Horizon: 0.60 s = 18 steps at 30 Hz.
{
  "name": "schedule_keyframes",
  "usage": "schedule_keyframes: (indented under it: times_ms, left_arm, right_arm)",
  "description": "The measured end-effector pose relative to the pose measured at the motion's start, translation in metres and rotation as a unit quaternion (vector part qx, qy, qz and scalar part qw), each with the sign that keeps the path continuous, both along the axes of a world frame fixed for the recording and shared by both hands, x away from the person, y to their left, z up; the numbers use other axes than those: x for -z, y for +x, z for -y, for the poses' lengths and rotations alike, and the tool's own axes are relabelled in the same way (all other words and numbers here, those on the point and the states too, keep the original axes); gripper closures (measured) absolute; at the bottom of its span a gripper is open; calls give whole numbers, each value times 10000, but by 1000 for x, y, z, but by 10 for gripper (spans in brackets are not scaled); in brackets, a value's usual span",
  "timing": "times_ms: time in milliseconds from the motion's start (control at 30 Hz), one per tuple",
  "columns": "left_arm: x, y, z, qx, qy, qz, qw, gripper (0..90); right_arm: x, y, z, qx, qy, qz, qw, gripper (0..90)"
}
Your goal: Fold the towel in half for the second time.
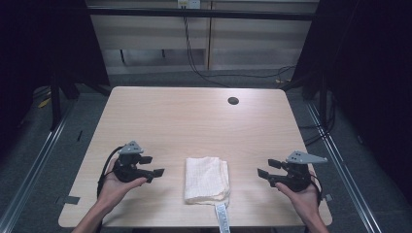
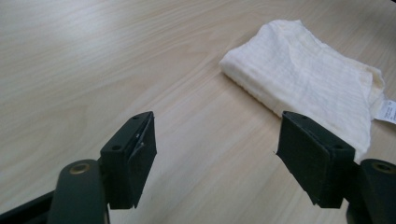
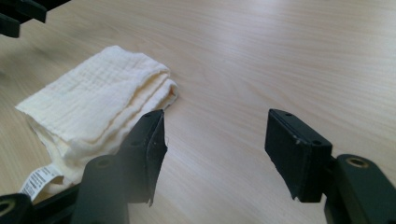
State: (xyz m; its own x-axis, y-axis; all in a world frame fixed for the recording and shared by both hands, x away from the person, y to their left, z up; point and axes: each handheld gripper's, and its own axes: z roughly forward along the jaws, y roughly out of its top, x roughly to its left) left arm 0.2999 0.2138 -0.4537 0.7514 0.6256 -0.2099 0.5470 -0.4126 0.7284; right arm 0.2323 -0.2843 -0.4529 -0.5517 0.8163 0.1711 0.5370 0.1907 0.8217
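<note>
Left gripper [image 1: 154,166] and right gripper [image 1: 265,168] both spread wide, nothing between the jaws, hovering low over the table [image 1: 194,116]. Folded cream towel [image 1: 207,178] lying flat between them, clear of both, label [image 1: 222,218] trailing off the near edge. Probably folding finished and cloth just released; next, likely drawing back
</note>
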Motion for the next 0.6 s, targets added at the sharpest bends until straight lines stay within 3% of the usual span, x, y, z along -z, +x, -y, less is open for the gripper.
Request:
schedule_keyframes:
  times_ms: [100,200,300,400,600]
  left_arm:
    - [6,-9,-15,-192,-86,29,9998,257]
    - [13,-16,-26,-285,-16,3,9996,239]
    - [19,-22,-34,-362,-43,-23,9993,225]
    - [22,-25,-38,-370,-4,17,9993,206]
    - [20,-25,-41,-393,-202,67,9990,168]
  right_arm:
    - [4,-3,7,114,16,14,9999,370]
    - [8,-6,14,264,103,75,9996,354]
    - [13,-5,18,384,-24,61,9992,340]
    - [17,-5,22,458,0,44,9989,333]
    - [19,-7,23,517,-75,67,9986,326]
